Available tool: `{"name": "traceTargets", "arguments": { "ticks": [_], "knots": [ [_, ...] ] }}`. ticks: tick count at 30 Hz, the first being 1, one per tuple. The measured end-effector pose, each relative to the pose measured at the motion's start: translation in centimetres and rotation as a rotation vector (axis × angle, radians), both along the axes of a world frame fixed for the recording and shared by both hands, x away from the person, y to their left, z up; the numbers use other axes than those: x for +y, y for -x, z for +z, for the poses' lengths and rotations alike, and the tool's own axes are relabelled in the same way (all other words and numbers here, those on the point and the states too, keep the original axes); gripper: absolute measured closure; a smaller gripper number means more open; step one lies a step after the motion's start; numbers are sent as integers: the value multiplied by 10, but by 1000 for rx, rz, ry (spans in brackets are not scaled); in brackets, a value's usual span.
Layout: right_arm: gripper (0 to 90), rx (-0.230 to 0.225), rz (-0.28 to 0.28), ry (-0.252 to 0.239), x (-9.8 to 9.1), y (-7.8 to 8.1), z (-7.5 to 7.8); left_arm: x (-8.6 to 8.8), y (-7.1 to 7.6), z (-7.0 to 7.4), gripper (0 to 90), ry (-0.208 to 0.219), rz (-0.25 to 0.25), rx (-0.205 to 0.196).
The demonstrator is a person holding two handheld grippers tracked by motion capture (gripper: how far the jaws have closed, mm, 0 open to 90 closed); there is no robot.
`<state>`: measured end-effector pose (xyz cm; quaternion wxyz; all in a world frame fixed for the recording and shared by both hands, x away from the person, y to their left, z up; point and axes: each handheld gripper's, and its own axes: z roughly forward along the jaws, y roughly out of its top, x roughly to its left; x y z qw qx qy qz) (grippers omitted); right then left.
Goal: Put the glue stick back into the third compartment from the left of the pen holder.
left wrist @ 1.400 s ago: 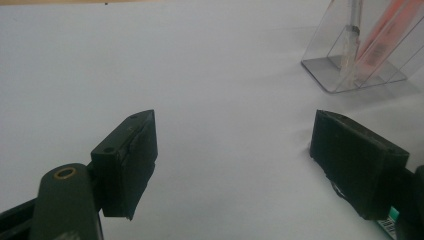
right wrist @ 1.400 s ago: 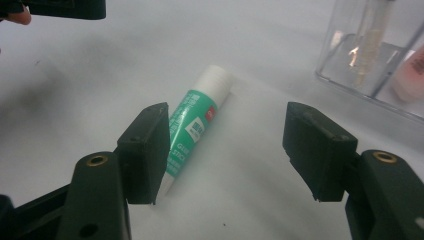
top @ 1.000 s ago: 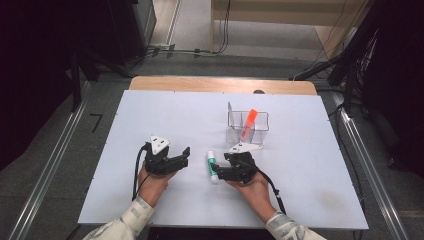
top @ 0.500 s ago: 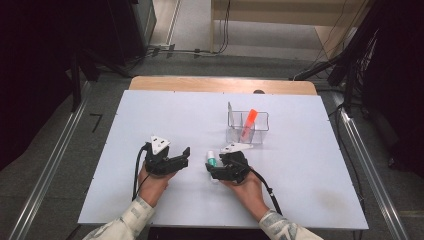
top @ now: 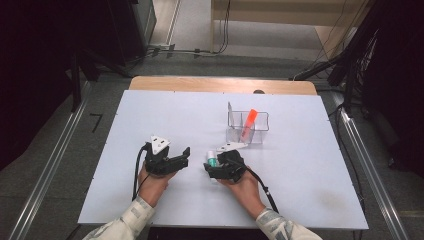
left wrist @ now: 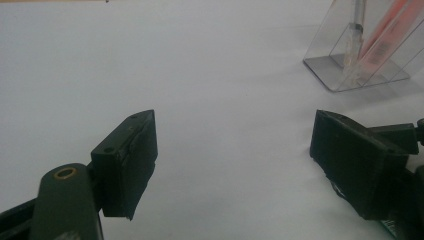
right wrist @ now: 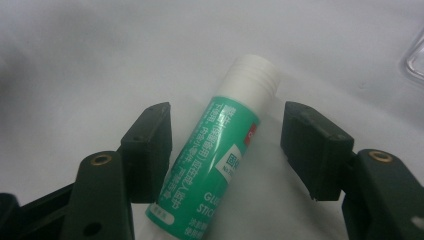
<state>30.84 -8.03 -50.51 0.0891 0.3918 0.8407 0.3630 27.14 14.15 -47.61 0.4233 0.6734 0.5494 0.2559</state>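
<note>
We have the right gripper straddling the glue stick, which lies flat on the table, jaws apart and not yet clamped; closing them looks like our next move. The left gripper rests beside it, jaws apart and empty. Beyond, a clear holder with an orange pen blocks nothing.

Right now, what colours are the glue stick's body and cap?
Green body, white cap on the glue stick, clearest in the right gripper view.
</note>
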Motion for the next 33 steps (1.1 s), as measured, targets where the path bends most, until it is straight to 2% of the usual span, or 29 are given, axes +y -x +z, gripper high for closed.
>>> {"name": "traceTargets", "arguments": {
  "ticks": [8, 16, 21, 24, 27, 33],
  "knots": [
    [427, -15, -2, 31, 7, -4, 1, 0, 0, 0, 193, 2, -1, 1],
    [502, 2, -13, 53, 10, -8, 3, 0, 0, 0, 193, 1, -2, 2],
    [582, 2, -6, 88, 11, -11, 5, 0, 0, 0, 193, 2, -3, 1],
    [597, 11, -2, 104, 12, -13, 7, 0, 0, 0, 193, 1, -3, 3],
    [622, -12, 8, 122, 14, -13, 6, 0, 0, 0, 193, 1, -3, 3],
    [628, -14, 17, 120, 13, -13, 6, 0, 1, 1, 193, 4, -1, 1]
  ]
}}
